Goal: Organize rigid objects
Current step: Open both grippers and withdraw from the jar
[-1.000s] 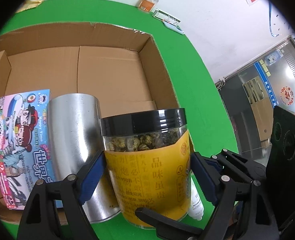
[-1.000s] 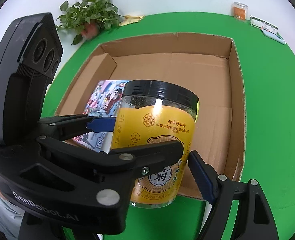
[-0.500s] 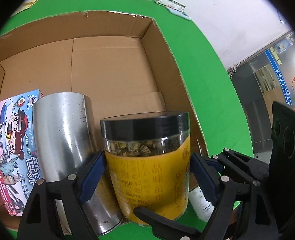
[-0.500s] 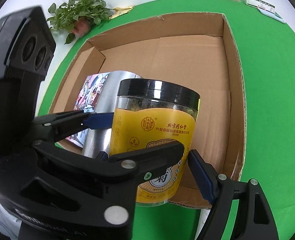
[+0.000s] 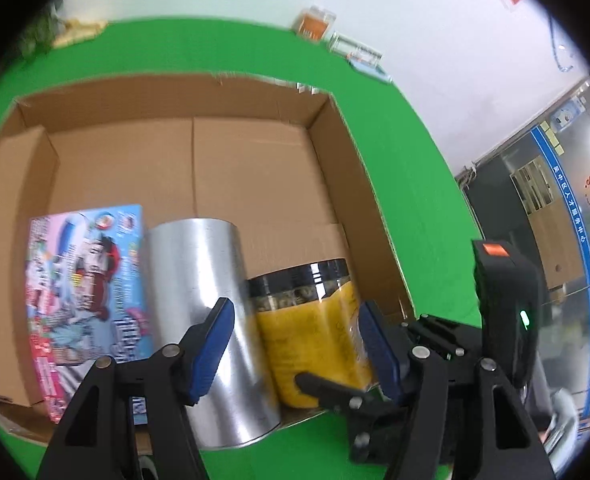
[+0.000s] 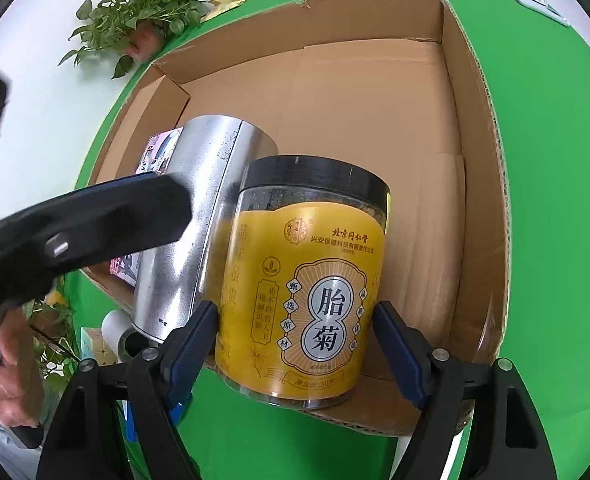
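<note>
A yellow-labelled jar (image 6: 307, 280) with a black lid is clamped between the blue pads of my right gripper (image 6: 295, 312). It leans beside a silver can (image 6: 199, 216), with its base at the near wall of the cardboard box (image 6: 475, 128). In the left wrist view the jar (image 5: 311, 328) and the can (image 5: 199, 296) stand at the box's front next to a colourful carton (image 5: 87, 280). My left gripper (image 5: 295, 306) hangs above and short of them. Its jaws are closing and its pads press on nothing. One black left finger (image 6: 95, 220) crosses the right wrist view.
The box floor (image 5: 251, 176) behind the three items is bare cardboard. The box sits on a green mat (image 5: 407, 184). A plant (image 6: 143, 8) stands at the far left, and a small orange box (image 5: 315, 26) at the far edge. A person's hand (image 6: 15, 380) holds the left handle.
My left gripper has drawn back and up from the jar and its jaws have narrowed. The right gripper has brought the jar down beside the silver can.
</note>
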Available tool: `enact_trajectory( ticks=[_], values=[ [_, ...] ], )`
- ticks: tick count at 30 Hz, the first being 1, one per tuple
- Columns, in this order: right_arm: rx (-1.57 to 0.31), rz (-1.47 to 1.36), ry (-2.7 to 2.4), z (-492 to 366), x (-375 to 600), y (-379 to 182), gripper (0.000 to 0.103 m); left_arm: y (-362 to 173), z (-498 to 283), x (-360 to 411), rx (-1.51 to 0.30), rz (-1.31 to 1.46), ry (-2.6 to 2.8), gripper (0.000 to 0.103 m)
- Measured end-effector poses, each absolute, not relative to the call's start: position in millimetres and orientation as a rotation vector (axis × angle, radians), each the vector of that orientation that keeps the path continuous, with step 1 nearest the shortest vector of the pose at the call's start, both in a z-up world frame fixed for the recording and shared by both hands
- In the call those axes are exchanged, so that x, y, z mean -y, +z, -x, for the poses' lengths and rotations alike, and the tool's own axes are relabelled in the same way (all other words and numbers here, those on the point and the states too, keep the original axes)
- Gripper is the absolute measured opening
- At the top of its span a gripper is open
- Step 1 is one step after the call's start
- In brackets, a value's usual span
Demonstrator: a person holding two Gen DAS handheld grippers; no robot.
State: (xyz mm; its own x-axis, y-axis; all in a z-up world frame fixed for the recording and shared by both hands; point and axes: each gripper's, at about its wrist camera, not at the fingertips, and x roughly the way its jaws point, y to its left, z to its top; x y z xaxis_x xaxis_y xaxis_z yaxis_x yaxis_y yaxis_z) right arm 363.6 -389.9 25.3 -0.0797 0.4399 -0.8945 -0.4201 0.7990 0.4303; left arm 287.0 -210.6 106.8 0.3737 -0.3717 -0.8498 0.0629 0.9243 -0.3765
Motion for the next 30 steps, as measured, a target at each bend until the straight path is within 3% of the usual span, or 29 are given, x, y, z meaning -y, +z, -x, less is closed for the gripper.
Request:
enact_trajectory(
  ticks=[5, 8, 11, 13, 16, 18, 25, 26, 28, 29, 30],
  values=[
    [-1.470, 0.008, 0.684, -357, 381, 26, 0.087, 136, -245, 203, -0.986, 0.172, -0.204, 0.063],
    [-1.400, -0.013, 0.678, -345, 387, 41, 0.087, 156, -214, 190, -0.874, 0.119, -0.121, 0.066],
    [-1.230, 0.010, 0.642, -317, 400, 82, 0.093, 175, -176, 171, -0.758, 0.108, -0.076, 0.082],
    [-1.086, 0.062, 0.605, -286, 407, 111, 0.102, 184, -157, 165, -0.671, 0.095, -0.031, 0.083],
    [-0.899, 0.129, 0.555, -234, 416, 146, 0.102, 191, -121, 171, -0.542, 0.045, 0.055, 0.094],
    [-0.836, 0.134, 0.498, -208, 420, 158, 0.102, 188, -104, 175, -0.522, 0.030, 0.100, 0.103],
    [-0.691, 0.125, 0.427, -126, 435, 184, 0.102, 169, -60, 188, -0.585, 0.115, 0.069, 0.103],
    [-0.690, 0.131, 0.429, -117, 437, 184, 0.102, 168, -56, 191, -0.598, 0.119, 0.049, 0.100],
    [-0.695, 0.127, 0.434, -105, 443, 185, 0.102, 163, -55, 197, -0.631, 0.114, 0.008, 0.045],
    [-0.699, 0.119, 0.433, -99, 445, 185, 0.102, 162, -56, 201, -0.652, 0.116, -0.025, 0.000],
    [-0.701, 0.112, 0.435, -94, 447, 185, 0.102, 160, -54, 203, -0.673, 0.137, -0.057, 0.004]
  ],
)
